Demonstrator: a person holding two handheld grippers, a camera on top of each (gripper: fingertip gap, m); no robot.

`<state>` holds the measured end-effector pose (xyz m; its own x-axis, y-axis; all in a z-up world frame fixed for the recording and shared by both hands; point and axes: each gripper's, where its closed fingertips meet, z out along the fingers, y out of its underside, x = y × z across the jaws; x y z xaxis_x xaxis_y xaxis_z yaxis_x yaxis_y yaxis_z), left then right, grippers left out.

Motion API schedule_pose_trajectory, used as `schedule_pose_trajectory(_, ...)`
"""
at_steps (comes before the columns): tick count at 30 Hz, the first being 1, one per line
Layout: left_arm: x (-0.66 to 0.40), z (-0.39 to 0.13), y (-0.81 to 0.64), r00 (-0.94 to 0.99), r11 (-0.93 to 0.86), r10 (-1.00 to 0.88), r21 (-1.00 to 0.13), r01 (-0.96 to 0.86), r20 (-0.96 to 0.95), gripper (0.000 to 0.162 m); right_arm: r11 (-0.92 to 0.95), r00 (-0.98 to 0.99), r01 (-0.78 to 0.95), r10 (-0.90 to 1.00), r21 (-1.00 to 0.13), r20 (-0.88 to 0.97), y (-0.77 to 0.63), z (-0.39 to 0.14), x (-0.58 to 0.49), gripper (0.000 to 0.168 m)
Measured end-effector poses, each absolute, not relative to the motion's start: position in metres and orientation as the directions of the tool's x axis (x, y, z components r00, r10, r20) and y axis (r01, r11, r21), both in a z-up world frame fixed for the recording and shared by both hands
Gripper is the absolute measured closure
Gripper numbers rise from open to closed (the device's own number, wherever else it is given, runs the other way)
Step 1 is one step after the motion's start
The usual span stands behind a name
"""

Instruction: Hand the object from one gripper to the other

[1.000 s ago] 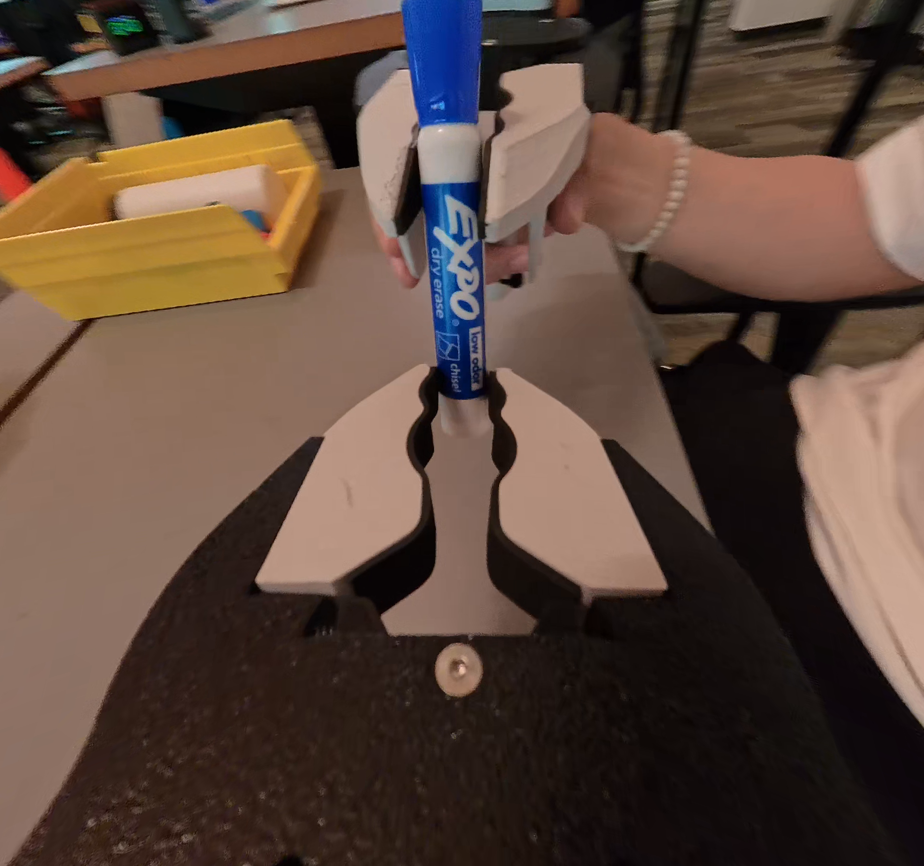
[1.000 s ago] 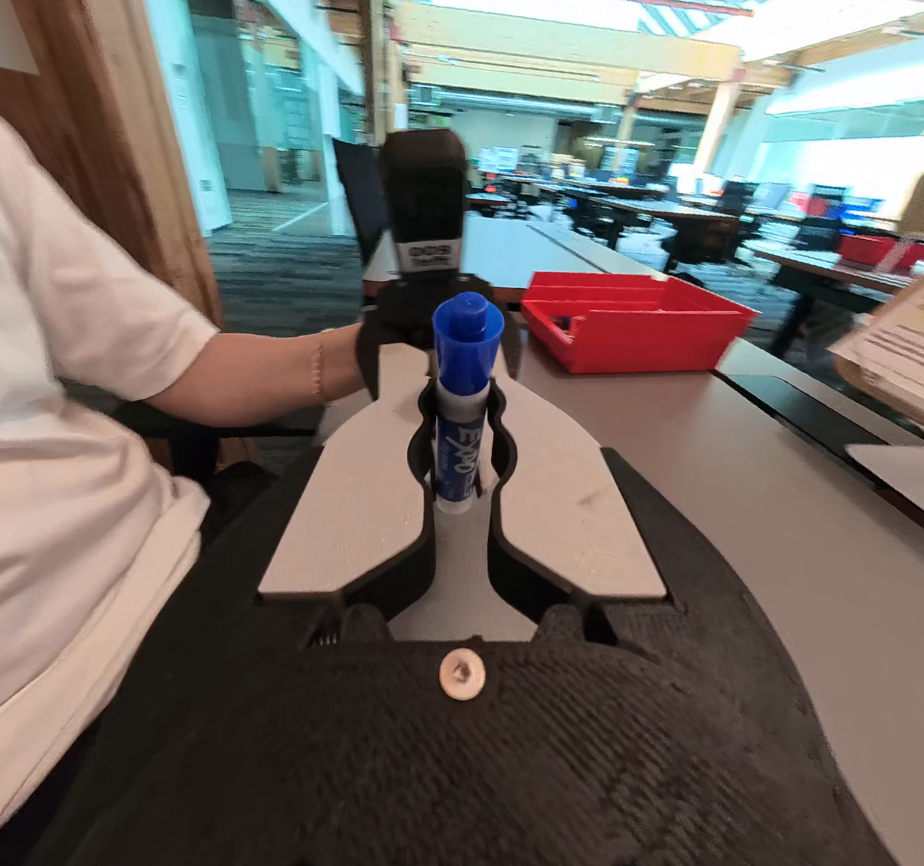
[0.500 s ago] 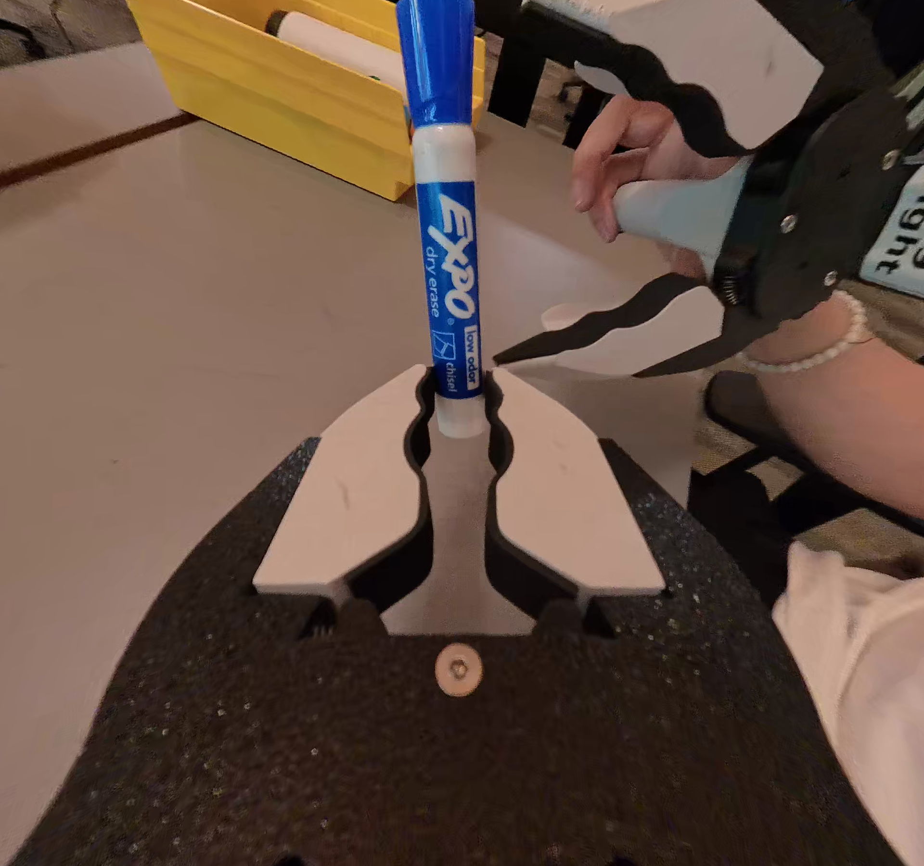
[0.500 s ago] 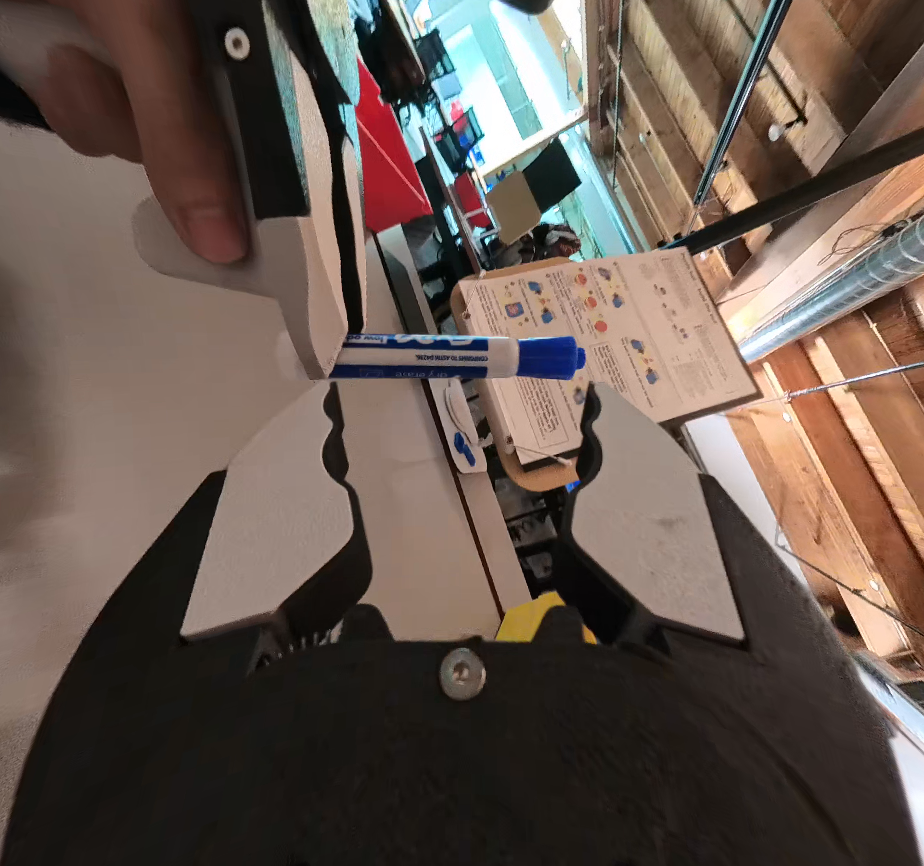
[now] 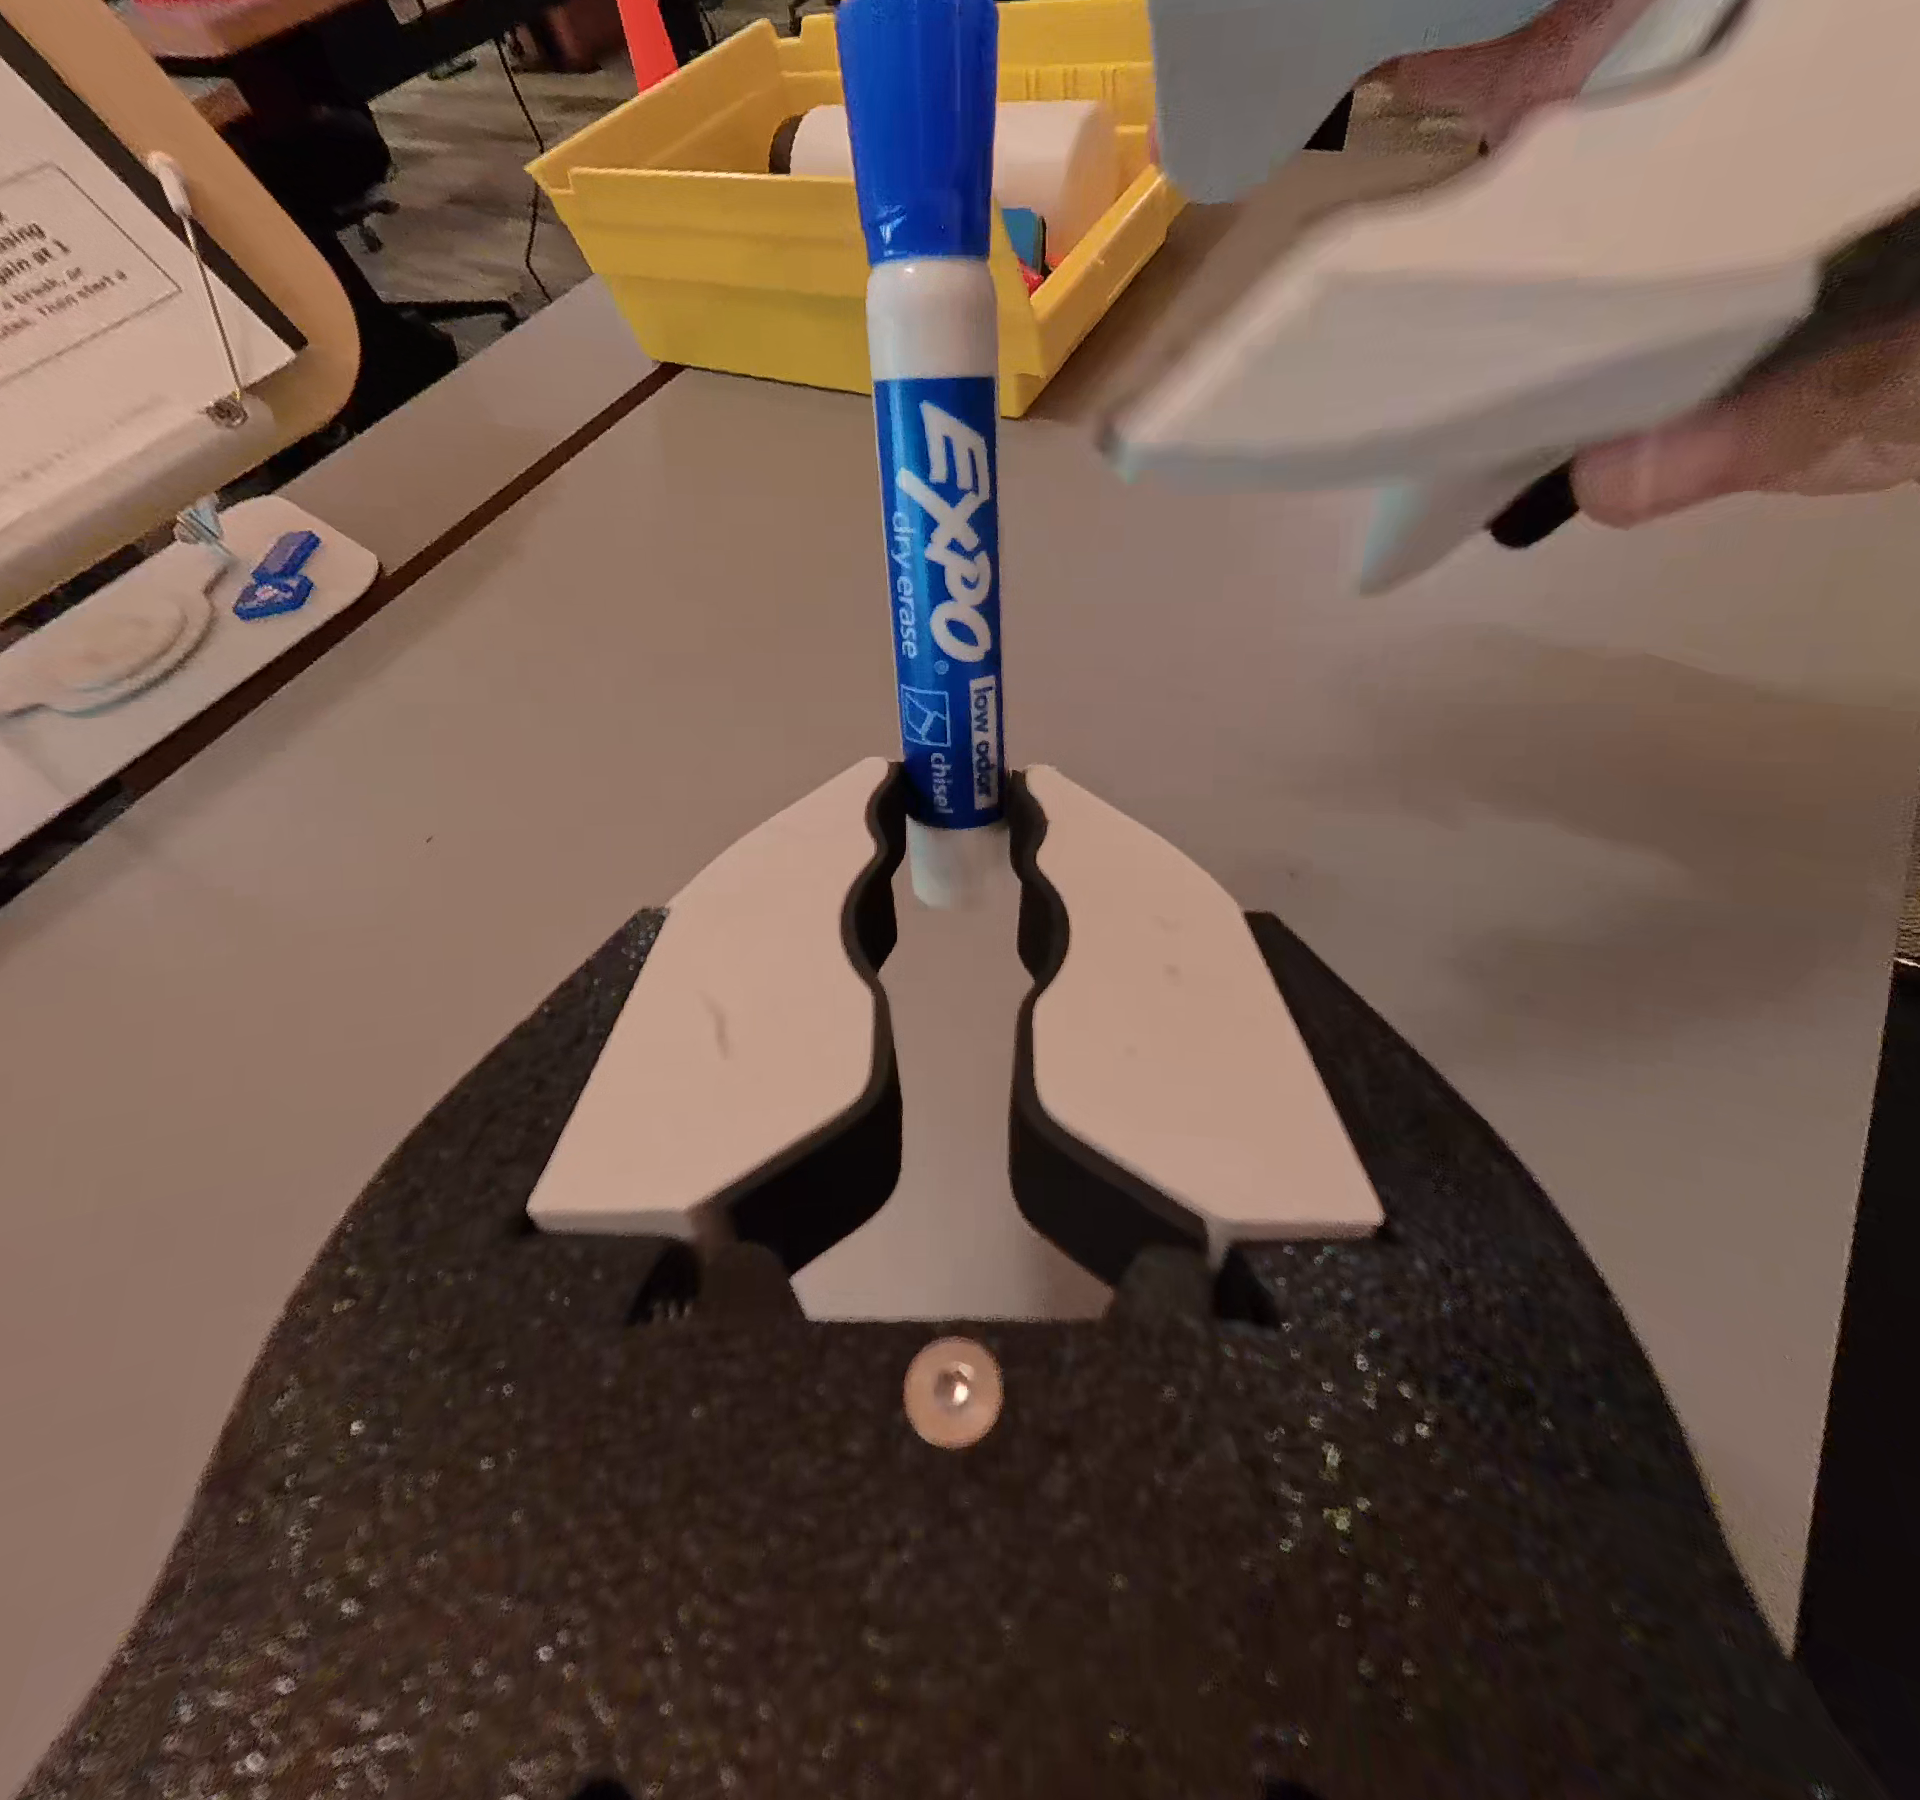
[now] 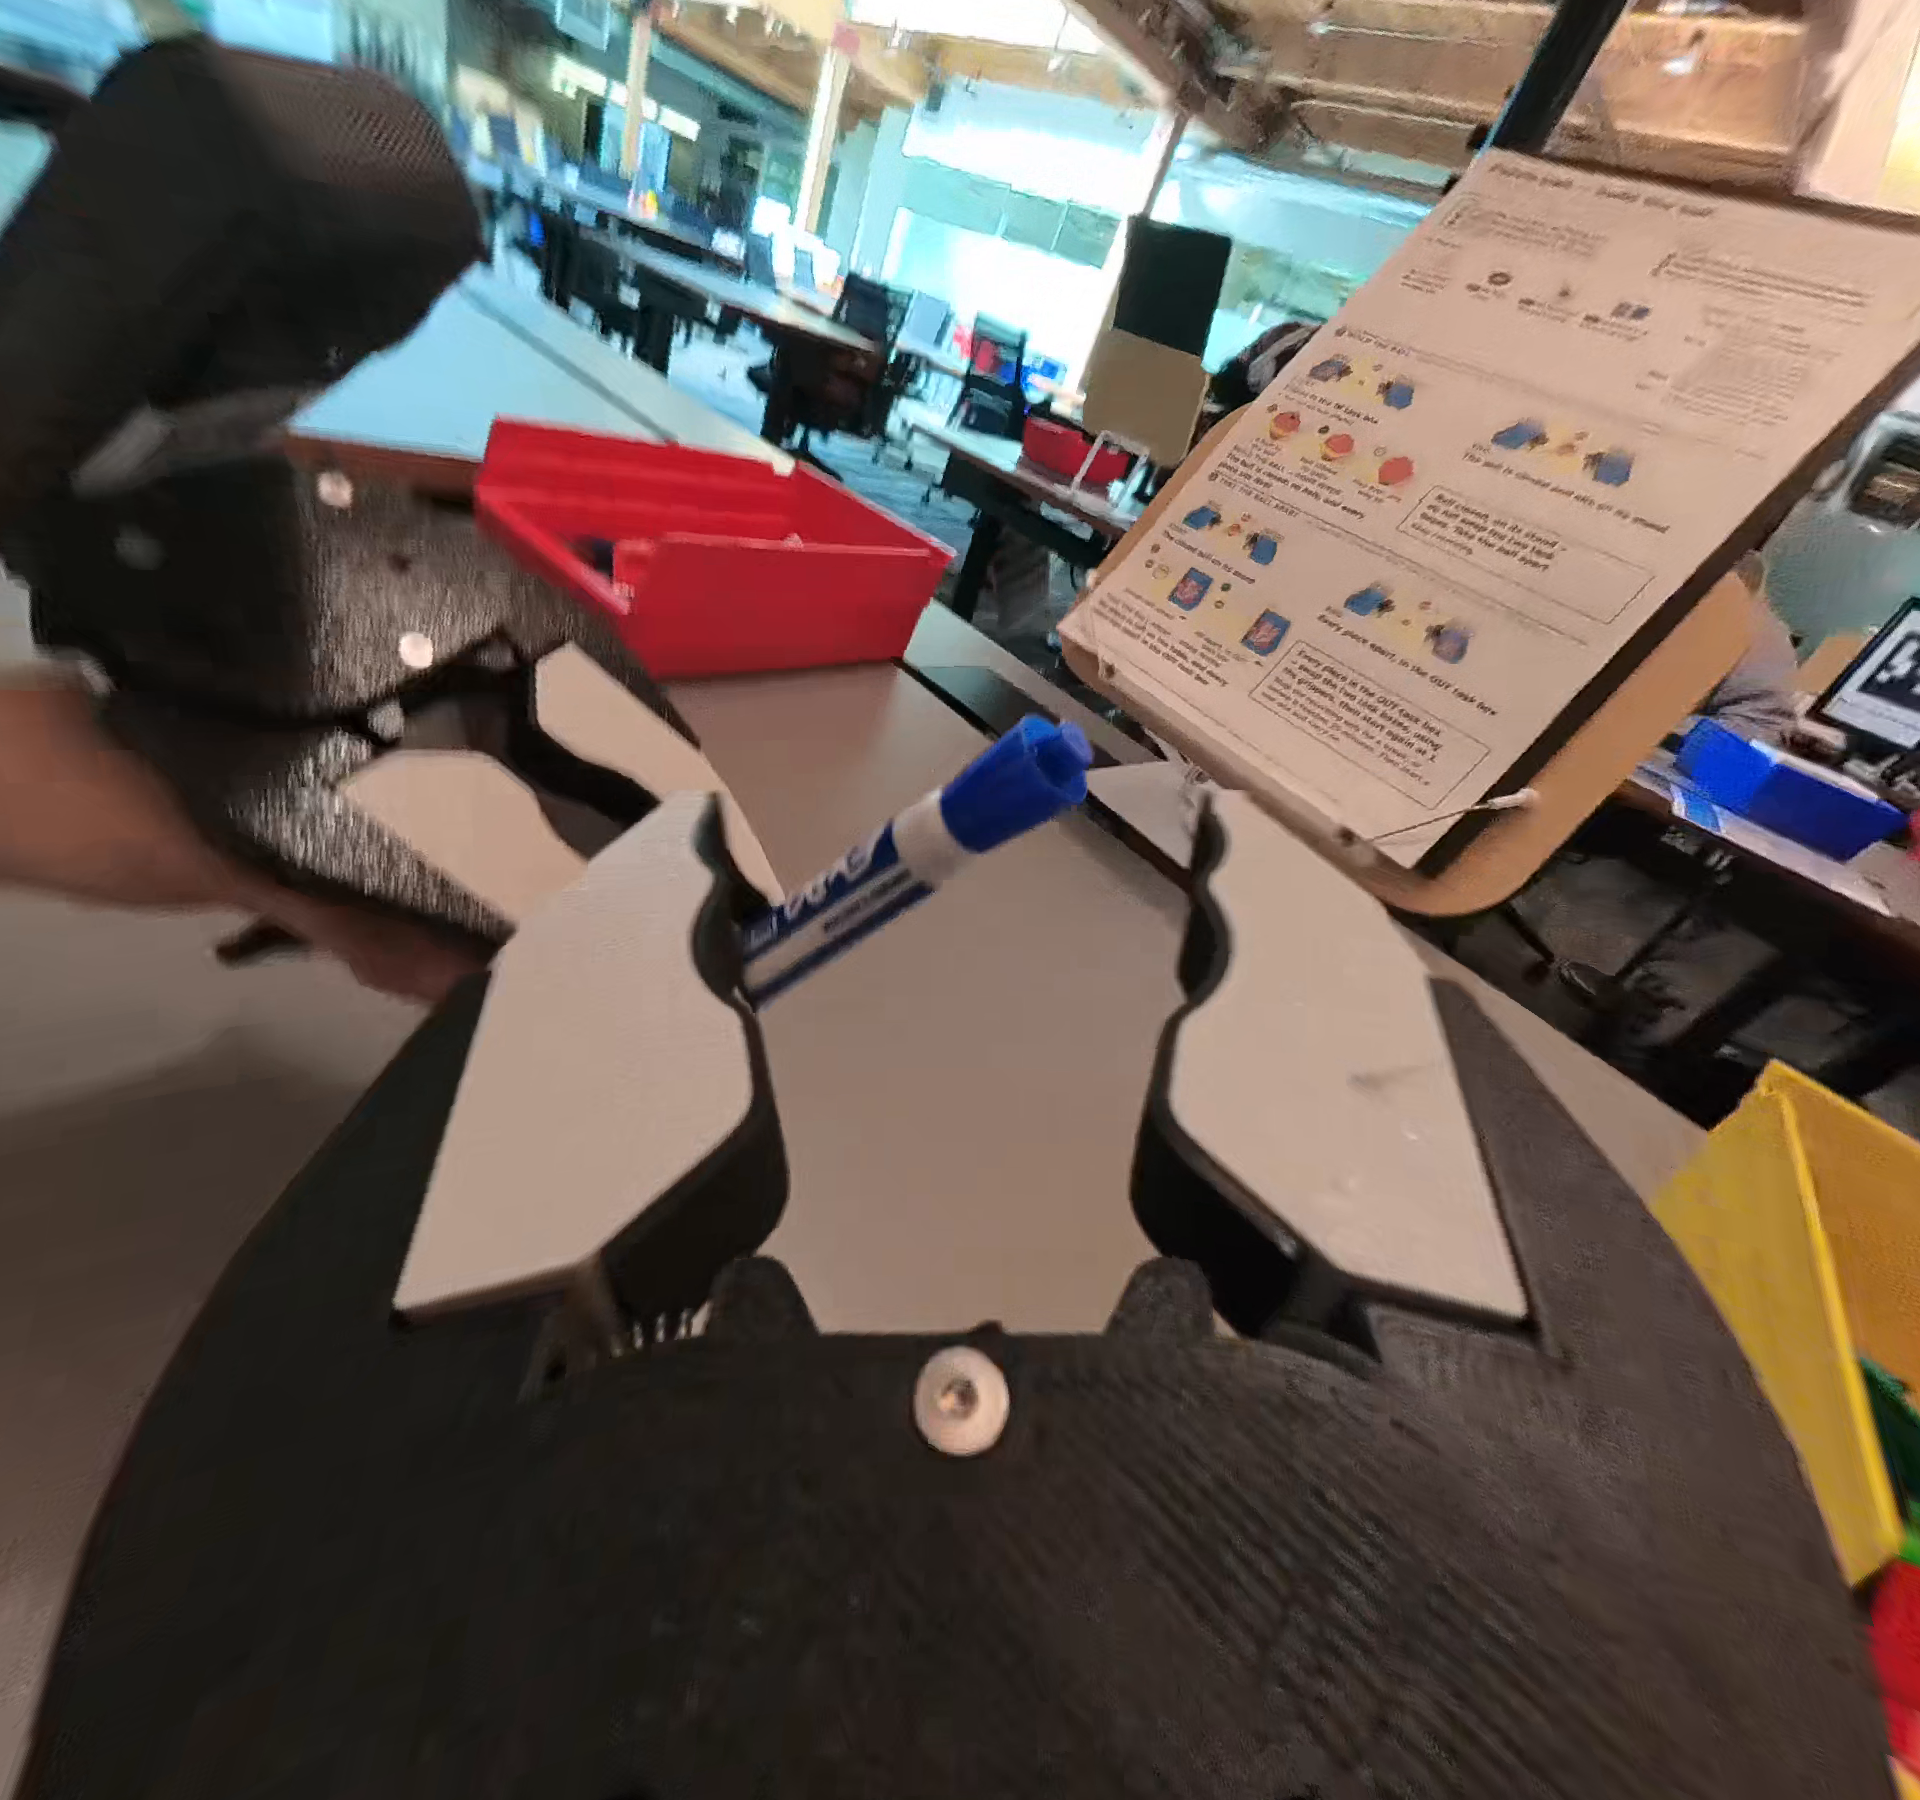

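A blue dry-erase marker (image 5: 935, 503) with a blue cap stands upright in my left gripper (image 5: 951, 800), which is shut on its lower end above the grey table (image 5: 416, 763). My right gripper (image 5: 1158, 316) is open, blurred, and apart from the marker at the upper right. In the right wrist view, my right gripper (image 6: 956, 815) has its jaws spread wide. The marker (image 6: 977, 815) slants across in front of them, touching neither. The left gripper (image 6: 582, 763) holds it from the left, its tips hidden behind my right gripper's left finger (image 6: 603, 1023).
A yellow bin (image 5: 727, 296) holding a white roll sits at the table's far edge, and it also shows in the right wrist view (image 6: 1787, 1283). A red bin (image 6: 727, 587) stands farther back. A printed sheet on a wooden stand (image 6: 1455, 503) is to the right. About 8 cm separates my left fingertips from my right.
One second ago both grippers held the marker. My right gripper has opened, let go and drawn away to the side. My left gripper keeps the marker upright.
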<state>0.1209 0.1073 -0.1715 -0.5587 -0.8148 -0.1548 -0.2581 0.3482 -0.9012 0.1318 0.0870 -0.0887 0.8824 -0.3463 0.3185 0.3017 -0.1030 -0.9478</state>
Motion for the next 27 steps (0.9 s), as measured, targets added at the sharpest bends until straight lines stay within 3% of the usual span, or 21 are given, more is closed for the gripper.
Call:
schedule_pose_trajectory(2,0.121,-0.171,0.103,-0.552,0.358,-0.815,-0.902,-0.241,-0.177,0.144,-0.057,0.878,0.250,-0.408,-0.967,0.251,0.086,-0.083,0.136,0.105)
schedule_pose_trajectory(5,0.121,-0.170,0.100,-0.542,0.372,-0.816,-0.900,-0.225,-0.202,0.144,-0.050,0.895,0.106,-0.430,-0.993,0.117,0.087,-0.089,0.141,0.112)
schedule_pose_trajectory(10,0.122,-0.171,0.100,-0.533,0.386,-0.816,-0.898,-0.214,-0.224,0.144,0.019,0.909,0.027,-0.416,-0.999,0.017,0.086,-0.087,0.140,0.146)
schedule_pose_trajectory(15,0.118,-0.172,0.090,-0.580,0.384,-0.786,-0.904,-0.188,-0.213,0.142,0.006,0.955,0.086,-0.287,-0.996,0.081,0.091,-0.082,0.123,0.148)
schedule_pose_trajectory(19,0.102,-0.166,0.071,-0.736,0.370,-0.654,-0.923,-0.109,-0.176,0.112,0.037,0.994,0.049,-0.095,-0.998,0.045,0.084,-0.079,0.108,0.150)
schedule_pose_trajectory(23,0.068,-0.156,0.055,-0.904,0.287,-0.424,-0.955,-0.078,-0.053,0.116,0.184,0.965,-0.068,0.260,-0.981,-0.018,0.065,-0.063,0.071,0.150)
schedule_pose_trajectory(27,0.030,-0.147,0.048,-0.981,0.193,-0.170,-0.974,-0.123,0.090,0.122,0.247,0.909,-0.091,0.416,-0.965,0.021,0.053,-0.059,0.051,0.150)
